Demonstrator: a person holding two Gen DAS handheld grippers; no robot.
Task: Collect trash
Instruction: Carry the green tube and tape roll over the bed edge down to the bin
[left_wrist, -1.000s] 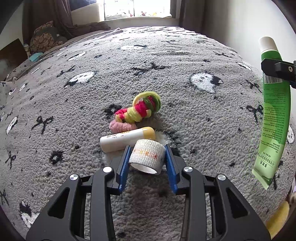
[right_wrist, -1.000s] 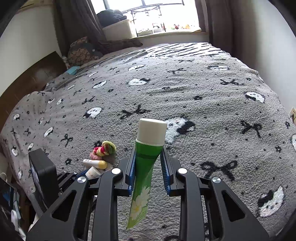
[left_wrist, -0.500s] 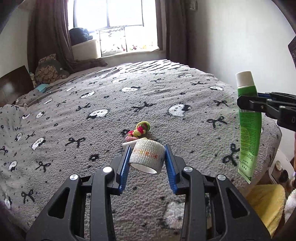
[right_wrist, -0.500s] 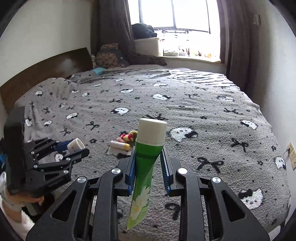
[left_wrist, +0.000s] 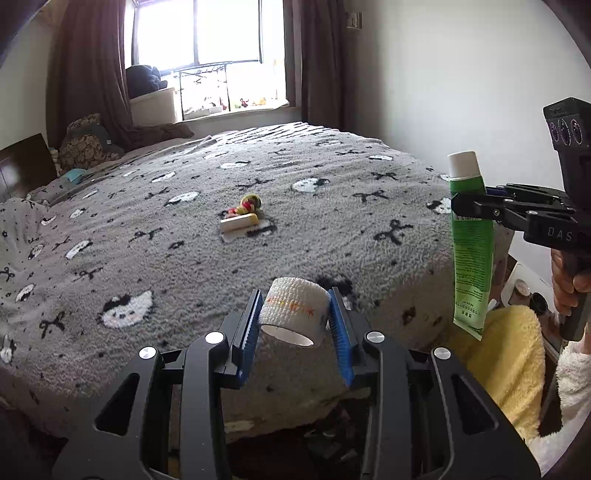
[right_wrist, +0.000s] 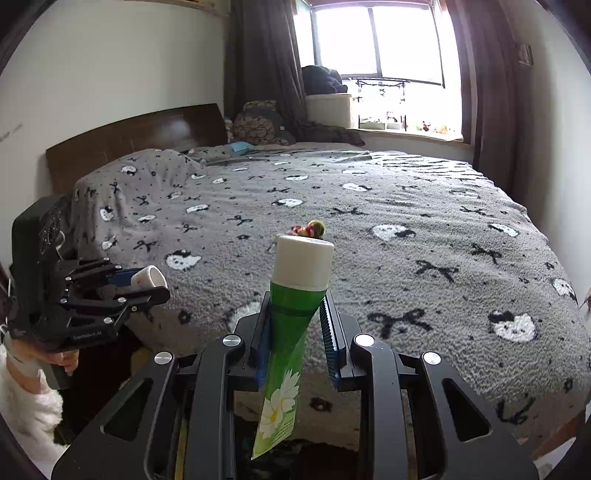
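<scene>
While we hold both tools out past the edge of the bed (left_wrist: 332, 229), our left gripper (left_wrist: 294, 321) has its blue pads pressed on either side of a white bandage roll (left_wrist: 293, 312), which lies on its side with the hollow core facing the camera and a band of small orange and yellow marks printed round it; our right gripper (right_wrist: 297, 325) is clamped on the neck of a green tube (right_wrist: 286, 354), white cap up and flat end hanging below the pads; a white flower with a yellow heart is printed near that end, with lines of small print under it too fine to read; from the left wrist view the same tube (left_wrist: 471, 236) hangs upright at the right, its back panel covered in small white text we cannot make out, and the gripper body beside it bears the letters "DAS"; from the right wrist view the left tool's body carries a white word too blurred to read; on the grey blanket with its cat faces and black bows, well apart from both tools, lie a white stick with a yellow cap (left_wrist: 239, 222) and, just behind it, a bundle of coloured hair ties (left_wrist: 248, 204)
</scene>
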